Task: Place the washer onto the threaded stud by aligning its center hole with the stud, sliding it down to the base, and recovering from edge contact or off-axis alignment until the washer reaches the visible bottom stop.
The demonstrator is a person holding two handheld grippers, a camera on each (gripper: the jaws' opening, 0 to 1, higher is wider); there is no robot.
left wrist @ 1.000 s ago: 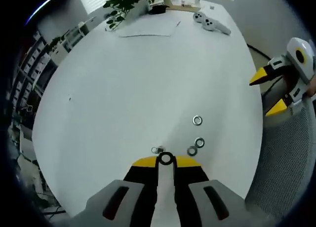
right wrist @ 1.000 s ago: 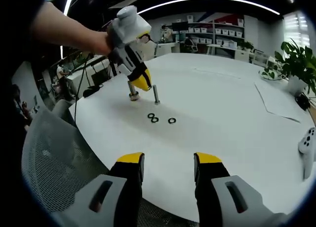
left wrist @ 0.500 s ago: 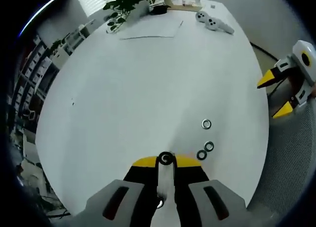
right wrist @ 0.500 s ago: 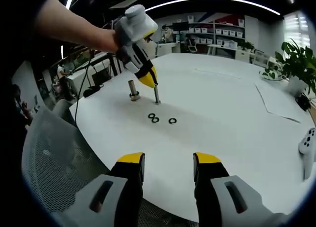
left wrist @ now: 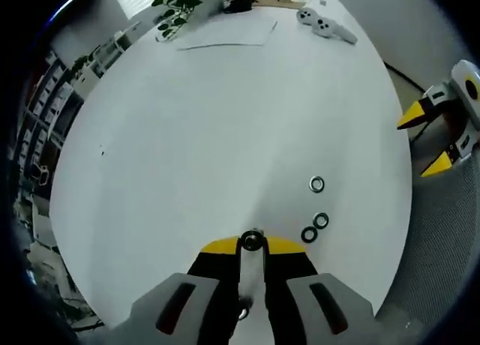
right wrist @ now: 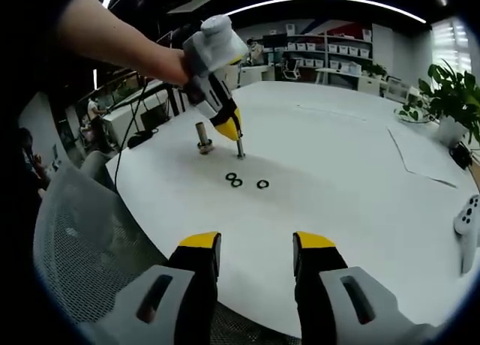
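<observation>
In the left gripper view, the left hand-held gripper point(left wrist: 252, 249) is pinching a washer point(left wrist: 252, 242) between its yellow-tipped jaws, directly over the thin stud, whose shaft is mostly hidden behind the jaws. Three loose washers point(left wrist: 316, 184) are lying on the white table point(left wrist: 210, 127) just to the right. The right hand-held gripper point(left wrist: 439, 141) is showing at the right edge, partly cut off.

In the right gripper view, the right hand-held gripper point(right wrist: 246, 247) is hovering with its jaws standing apart and holding nothing, at the near table edge. The left one is sitting over the thin stud point(right wrist: 240, 148); the washer is too small to make out. A thicker stud point(right wrist: 202, 137) is standing just beside it.
</observation>
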